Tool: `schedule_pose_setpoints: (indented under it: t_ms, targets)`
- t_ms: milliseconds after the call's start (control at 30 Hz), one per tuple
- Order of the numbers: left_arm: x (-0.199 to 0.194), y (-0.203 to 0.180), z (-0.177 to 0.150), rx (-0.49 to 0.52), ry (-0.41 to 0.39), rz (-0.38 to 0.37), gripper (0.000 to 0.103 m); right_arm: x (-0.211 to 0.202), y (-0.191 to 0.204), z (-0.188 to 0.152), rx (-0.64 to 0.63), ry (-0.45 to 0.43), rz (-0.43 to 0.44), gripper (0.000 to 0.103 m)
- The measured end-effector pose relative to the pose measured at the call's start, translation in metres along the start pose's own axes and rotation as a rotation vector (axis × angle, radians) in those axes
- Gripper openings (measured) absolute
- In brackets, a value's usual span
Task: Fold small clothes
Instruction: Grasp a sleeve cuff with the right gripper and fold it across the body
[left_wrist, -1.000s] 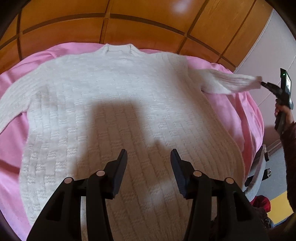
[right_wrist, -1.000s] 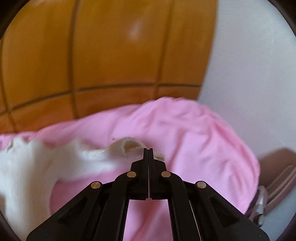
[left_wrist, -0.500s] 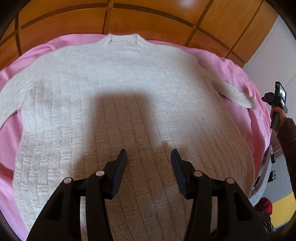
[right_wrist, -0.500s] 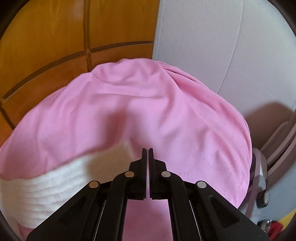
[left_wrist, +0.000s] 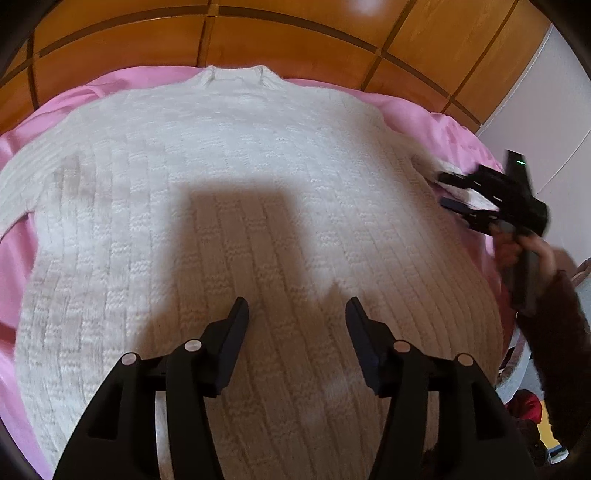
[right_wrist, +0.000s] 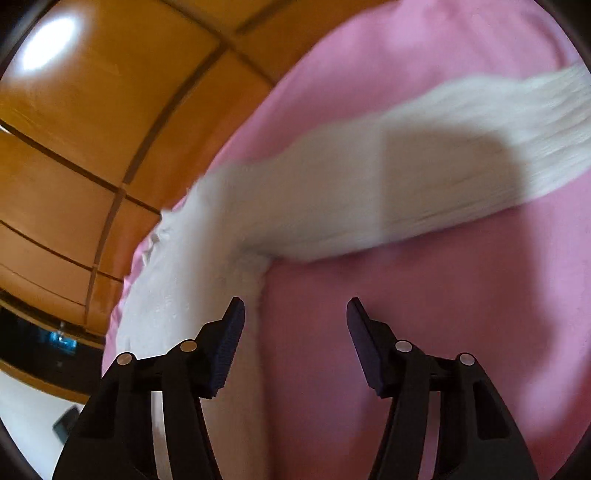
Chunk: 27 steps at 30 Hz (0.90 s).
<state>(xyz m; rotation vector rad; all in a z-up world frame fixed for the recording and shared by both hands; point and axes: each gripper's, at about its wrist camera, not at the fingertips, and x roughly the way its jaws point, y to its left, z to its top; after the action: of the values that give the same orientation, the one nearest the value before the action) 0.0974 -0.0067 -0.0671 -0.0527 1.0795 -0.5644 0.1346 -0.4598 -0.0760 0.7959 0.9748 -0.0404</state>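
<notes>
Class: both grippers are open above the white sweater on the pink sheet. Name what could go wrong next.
1. The right gripper hangs open over the pink bedsheet beside the white knitted sweater's sleeve; closing here may pinch sheet too.
2. The left gripper is open over the sweater's middle; grabbing there could bunch the knit instead of making a clean fold.

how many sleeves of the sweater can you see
2. One sleeve lies at the sweater's left edge in the left wrist view; the other sleeve stretches across the pink sheet ahead of the right gripper.
</notes>
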Motion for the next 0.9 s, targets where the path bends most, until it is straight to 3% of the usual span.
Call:
schedule_pose_setpoints:
  t_ms: [167,233,267,400,433,500,567,700,900]
  targets:
    - [-0.008,0.006,-0.008,-0.031,-0.011,-0.012,0.055,0.021,0.001,0.019,0.167,-0.174,-0.020,0.057]
    - [-0.012,0.009,-0.011,-0.039,-0.019,-0.014,0.055,0.026,0.001,0.028,0.161,-0.171,-0.090,0.015]
    - [-0.013,0.011,-0.012,-0.043,-0.025,-0.011,0.055,0.024,0.003,0.027,0.139,-0.169,-0.142,0.006]
    - [-0.014,0.024,-0.016,-0.085,-0.026,-0.024,0.056,0.006,0.003,0.012,0.059,-0.203,-0.305,0.005]
    - [-0.012,0.026,-0.016,-0.097,-0.023,-0.035,0.056,0.006,-0.004,0.010,0.062,-0.195,-0.307,0.005]
    - [-0.009,0.027,-0.015,-0.092,-0.020,-0.034,0.056,0.003,-0.022,0.014,0.095,-0.177,-0.216,0.005]
    - [-0.010,0.026,-0.014,-0.083,-0.026,-0.031,0.056,-0.007,-0.030,0.015,0.114,-0.173,-0.179,0.011]
    - [-0.011,0.028,-0.014,-0.085,-0.038,-0.015,0.057,-0.043,-0.056,0.018,0.151,-0.241,-0.208,0.041]
    - [-0.017,0.035,-0.015,-0.104,-0.064,0.041,0.063,-0.090,-0.130,0.049,0.364,-0.361,-0.263,0.041]
